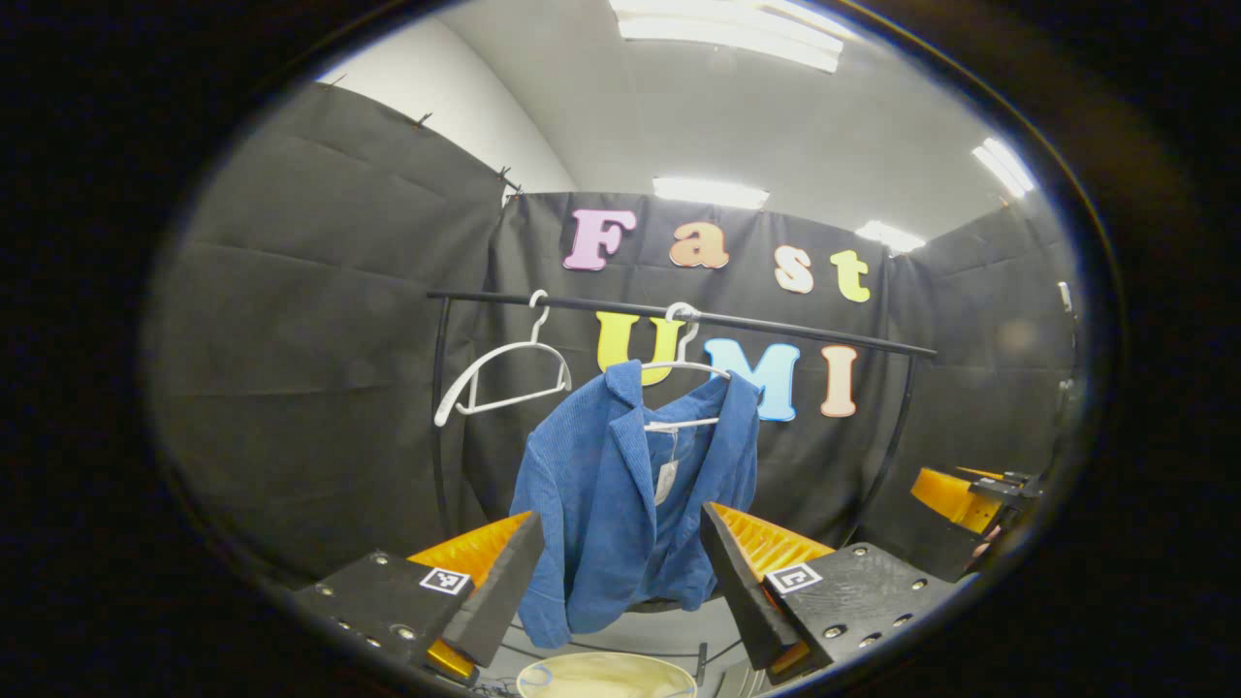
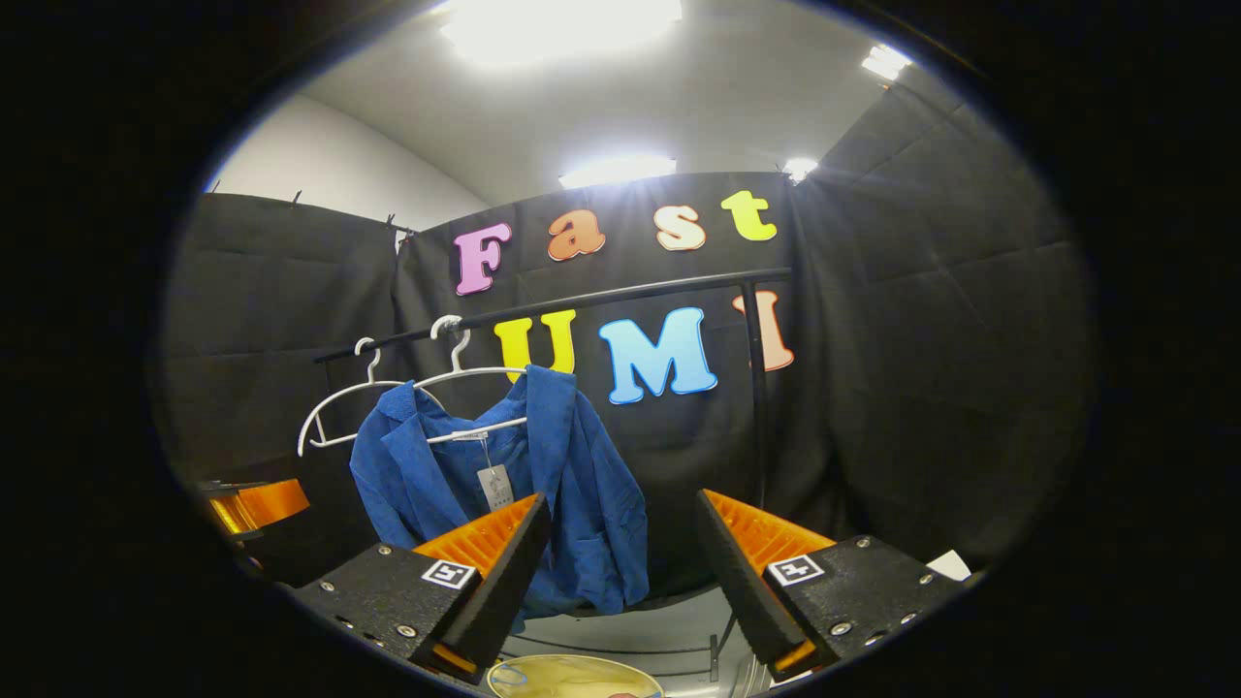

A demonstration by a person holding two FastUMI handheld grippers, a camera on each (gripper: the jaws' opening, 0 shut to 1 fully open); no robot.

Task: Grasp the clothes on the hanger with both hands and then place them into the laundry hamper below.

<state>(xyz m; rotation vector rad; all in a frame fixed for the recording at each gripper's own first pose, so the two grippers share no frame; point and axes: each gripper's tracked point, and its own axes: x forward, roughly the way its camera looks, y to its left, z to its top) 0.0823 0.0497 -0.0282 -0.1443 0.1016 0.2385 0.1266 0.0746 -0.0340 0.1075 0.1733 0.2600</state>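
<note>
Blue corduroy made up the jacket (image 1: pixel 630 494), which was seen hung open-fronted on a white hanger (image 1: pixel 684 368) from a black rail (image 1: pixel 679 315) before the black cloth wall. Its ribbed cloth was a mid blue, with a broad lapel turned back on one side and the paler lining shown between the front panels. A small grey tag (image 1: pixel 665 480) was seen dangling on a string inside the collar. One sleeve was hung lower than the hem, and the garment was slumped to one side of the hanger, so that one white shoulder bar was left bare. A second white hanger (image 1: pixel 499 373), with nothing on it, was hung on the same rail just beside the first. Below the jacket, at the bottom edge of the left gripper view, the pale rim of the hamper (image 1: pixel 606 674) was seen. The left gripper (image 1: pixel 620 572) was held wide apart, its orange-faced black fingers framing the lower part of the jacket without touching it. The right gripper (image 2: pixel 620 572) was likewise spread wide and clear of the cloth, with the jacket seen to the left of its gap in the right gripper view and the hamper rim beneath it.
</note>
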